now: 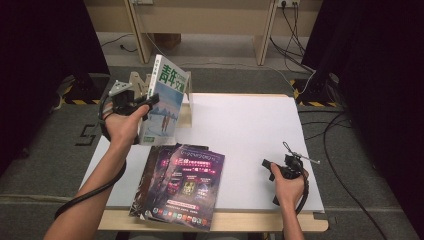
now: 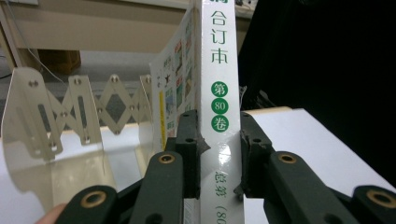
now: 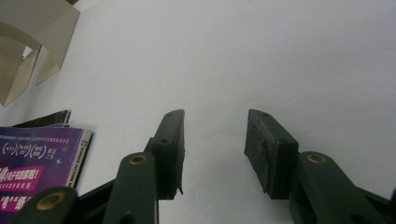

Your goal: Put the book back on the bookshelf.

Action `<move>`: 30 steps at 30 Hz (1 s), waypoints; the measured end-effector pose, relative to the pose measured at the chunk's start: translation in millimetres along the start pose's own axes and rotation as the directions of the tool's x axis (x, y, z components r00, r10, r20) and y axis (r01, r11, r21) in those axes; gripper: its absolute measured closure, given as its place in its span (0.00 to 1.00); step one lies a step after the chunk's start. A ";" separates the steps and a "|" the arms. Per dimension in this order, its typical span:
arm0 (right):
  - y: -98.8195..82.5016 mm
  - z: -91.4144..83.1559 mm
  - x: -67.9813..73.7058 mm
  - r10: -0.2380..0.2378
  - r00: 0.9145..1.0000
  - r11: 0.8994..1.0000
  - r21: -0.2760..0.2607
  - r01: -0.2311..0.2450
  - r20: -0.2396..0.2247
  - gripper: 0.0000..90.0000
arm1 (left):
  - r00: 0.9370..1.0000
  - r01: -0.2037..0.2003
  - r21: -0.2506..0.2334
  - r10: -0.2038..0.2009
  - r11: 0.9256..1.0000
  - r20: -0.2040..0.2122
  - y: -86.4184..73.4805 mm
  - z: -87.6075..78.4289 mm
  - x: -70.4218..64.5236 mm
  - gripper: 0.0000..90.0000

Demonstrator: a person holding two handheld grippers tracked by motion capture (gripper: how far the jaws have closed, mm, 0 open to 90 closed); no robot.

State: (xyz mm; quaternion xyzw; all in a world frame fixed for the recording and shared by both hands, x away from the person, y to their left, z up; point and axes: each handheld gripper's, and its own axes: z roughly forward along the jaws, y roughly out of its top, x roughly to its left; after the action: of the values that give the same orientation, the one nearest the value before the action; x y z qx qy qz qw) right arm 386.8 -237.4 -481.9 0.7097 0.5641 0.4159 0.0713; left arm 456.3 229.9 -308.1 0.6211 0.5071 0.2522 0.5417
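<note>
Between the left hand-held gripper's (image 2: 218, 158) jaws, the book (image 2: 219, 93) stands upright, spine clamped.

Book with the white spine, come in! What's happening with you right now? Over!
Left gripper shut on the book, held upright beside the folding rack. Right gripper open over bare table. Magazines lie flat, nothing blocking.
</note>
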 end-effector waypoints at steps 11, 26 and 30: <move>-2.0 1.6 -2.3 -0.012 1.000 1.000 -0.001 0.012 0.006 0.65 | 1.000 0.022 -0.076 -0.022 0.997 0.007 -28.9 43.2 -1.0 0.81; -3.0 1.5 -1.7 -0.014 1.000 1.000 0.010 0.014 0.004 0.64 | 0.998 0.053 0.069 -0.054 0.996 0.013 -44.2 31.9 16.0 0.78; -2.6 1.5 -3.2 -0.028 1.000 1.000 0.006 0.028 0.008 0.64 | 0.995 0.088 0.105 -0.093 0.991 0.039 -41.9 36.3 21.5 0.76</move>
State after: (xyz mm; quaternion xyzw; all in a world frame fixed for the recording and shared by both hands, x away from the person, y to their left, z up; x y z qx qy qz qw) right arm 385.8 -238.7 -486.0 0.7037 0.5749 0.4102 0.0774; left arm 480.3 229.9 -362.5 0.6299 0.5350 0.1872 0.5310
